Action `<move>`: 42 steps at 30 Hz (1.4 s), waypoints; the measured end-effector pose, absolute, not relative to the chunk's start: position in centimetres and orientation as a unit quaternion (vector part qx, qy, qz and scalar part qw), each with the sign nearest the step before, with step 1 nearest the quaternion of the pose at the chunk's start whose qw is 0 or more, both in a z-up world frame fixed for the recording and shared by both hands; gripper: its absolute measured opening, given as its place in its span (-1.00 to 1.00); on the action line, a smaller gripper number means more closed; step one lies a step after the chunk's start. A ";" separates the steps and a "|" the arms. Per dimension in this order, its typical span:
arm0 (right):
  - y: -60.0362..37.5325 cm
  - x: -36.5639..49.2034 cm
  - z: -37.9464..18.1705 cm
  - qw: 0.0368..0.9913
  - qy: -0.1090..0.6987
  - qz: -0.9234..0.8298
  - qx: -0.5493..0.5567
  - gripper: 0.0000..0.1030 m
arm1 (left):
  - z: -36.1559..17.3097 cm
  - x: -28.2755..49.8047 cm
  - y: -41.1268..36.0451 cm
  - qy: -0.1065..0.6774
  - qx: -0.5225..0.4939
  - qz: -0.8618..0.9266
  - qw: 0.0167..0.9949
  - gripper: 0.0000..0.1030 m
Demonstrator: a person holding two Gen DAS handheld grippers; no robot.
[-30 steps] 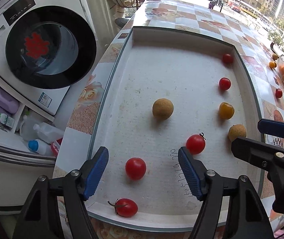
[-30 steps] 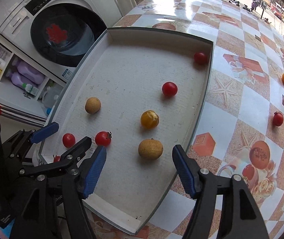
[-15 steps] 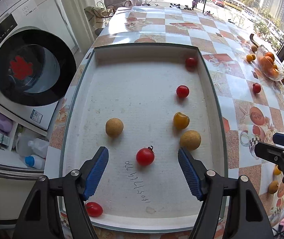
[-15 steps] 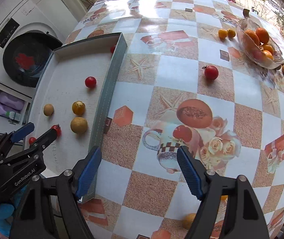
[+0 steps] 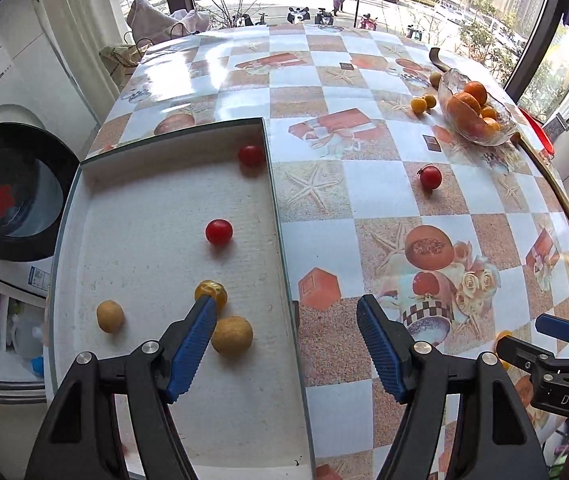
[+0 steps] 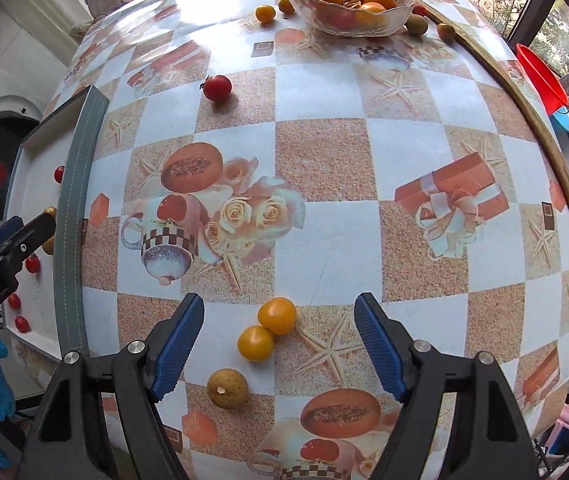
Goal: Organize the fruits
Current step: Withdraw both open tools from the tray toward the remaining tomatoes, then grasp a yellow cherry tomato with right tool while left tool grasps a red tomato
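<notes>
A shallow white tray [image 5: 164, 420] holds two red tomatoes [image 5: 218, 231], a yellow tomato [image 5: 214, 292] and two tan round fruits [image 5: 231, 335]. My left gripper [image 5: 286, 344] is open and empty over the tray's right rim. My right gripper [image 6: 280, 344] is open and empty above two yellow tomatoes [image 6: 277, 315] and a tan fruit [image 6: 228, 388] on the tablecloth. A red tomato [image 6: 217, 87] lies loose farther out; it also shows in the left wrist view [image 5: 430, 177]. The tray's edge [image 6: 70, 240] shows at left.
A glass bowl of oranges [image 6: 348, 0] stands at the far side with small yellow fruits [image 6: 265, 13] beside it. A washing machine [image 5: 0, 192] is left of the table. A red container [image 6: 540, 76] sits off the right edge.
Both grippers swung to the right, away from the tray. The right one now looks at the yellow tomatoes on the tablecloth; the left one now straddles the tray's right rim.
</notes>
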State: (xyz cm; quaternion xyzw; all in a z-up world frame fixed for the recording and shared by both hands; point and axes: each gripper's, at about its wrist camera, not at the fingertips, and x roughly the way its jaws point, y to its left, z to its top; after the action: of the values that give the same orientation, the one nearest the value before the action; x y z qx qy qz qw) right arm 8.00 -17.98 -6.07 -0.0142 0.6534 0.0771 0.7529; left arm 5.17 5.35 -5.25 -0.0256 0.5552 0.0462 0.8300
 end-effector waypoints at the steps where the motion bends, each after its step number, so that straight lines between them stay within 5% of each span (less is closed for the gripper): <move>1: -18.1 8.0 -6.2 0.753 0.654 0.075 -0.009 0.53 | -5.4 5.5 4.9 0.557 -0.023 0.042 0.829 0.43; 7: -18.6 7.8 -7.0 0.747 0.661 0.070 0.014 0.06 | -6.1 7.9 2.3 0.564 -0.014 0.017 0.826 0.43; 19: -17.8 7.5 -7.8 0.744 0.663 0.087 0.002 -0.52 | -8.0 13.8 -1.9 0.565 -0.019 -0.011 0.825 0.43; 32: -18.4 7.0 -7.9 0.744 0.660 0.106 0.013 -0.56 | -9.7 18.2 -4.8 0.566 -0.005 -0.024 0.824 0.42; 39: -20.2 7.3 -8.1 0.742 0.659 0.115 0.027 -0.57 | -9.6 18.0 -5.2 0.561 0.004 -0.032 0.827 -0.41; 42: -20.6 7.5 -8.1 0.743 0.659 0.115 0.027 -0.57 | -9.5 17.6 -4.8 0.563 -0.002 -0.041 0.825 -0.51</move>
State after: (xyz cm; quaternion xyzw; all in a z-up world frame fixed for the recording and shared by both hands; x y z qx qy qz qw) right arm 7.52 -20.56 -8.10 0.0268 0.6592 0.1151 0.7426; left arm 17.59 -4.83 -9.54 -0.0016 0.5631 -0.0412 0.8253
